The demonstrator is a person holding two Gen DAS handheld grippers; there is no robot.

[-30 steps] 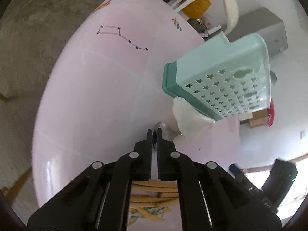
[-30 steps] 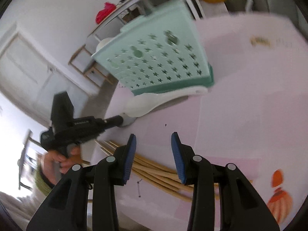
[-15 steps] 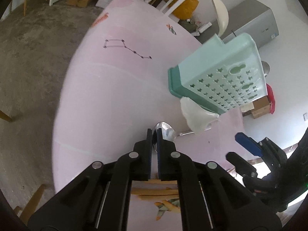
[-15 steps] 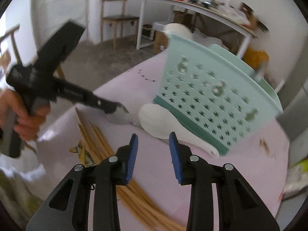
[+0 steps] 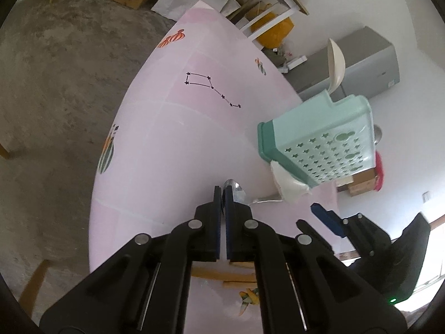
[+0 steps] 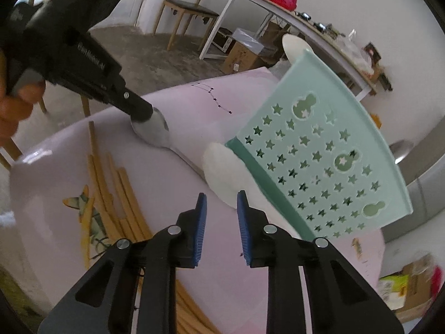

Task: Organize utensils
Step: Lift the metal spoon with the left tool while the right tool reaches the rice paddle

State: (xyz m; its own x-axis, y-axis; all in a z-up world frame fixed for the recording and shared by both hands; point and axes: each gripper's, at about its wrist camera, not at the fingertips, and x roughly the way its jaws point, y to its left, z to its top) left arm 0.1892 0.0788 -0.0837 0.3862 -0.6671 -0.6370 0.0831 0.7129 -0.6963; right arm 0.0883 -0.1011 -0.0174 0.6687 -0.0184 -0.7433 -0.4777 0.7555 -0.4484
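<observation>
My left gripper is shut, its tips on the bowl of a metal spoon lying on the pink table; the right wrist view shows the same gripper on the spoon bowl. A mint utensil holder with star holes stands beside it and also shows in the right wrist view. A white ladle lies at its base. Several wooden chopsticks lie on the table. My right gripper is open and empty just above the white ladle.
The pink tablecloth has cartoon prints and a star drawing. A white spoon sticks out of the holder's top. The table edge drops to a concrete floor on the left. A chair and white desk stand beyond.
My right gripper has swung round toward the white ladle and come closer to it. My left gripper has stayed shut at the metal spoon's bowl, with the view pulled back slightly.
</observation>
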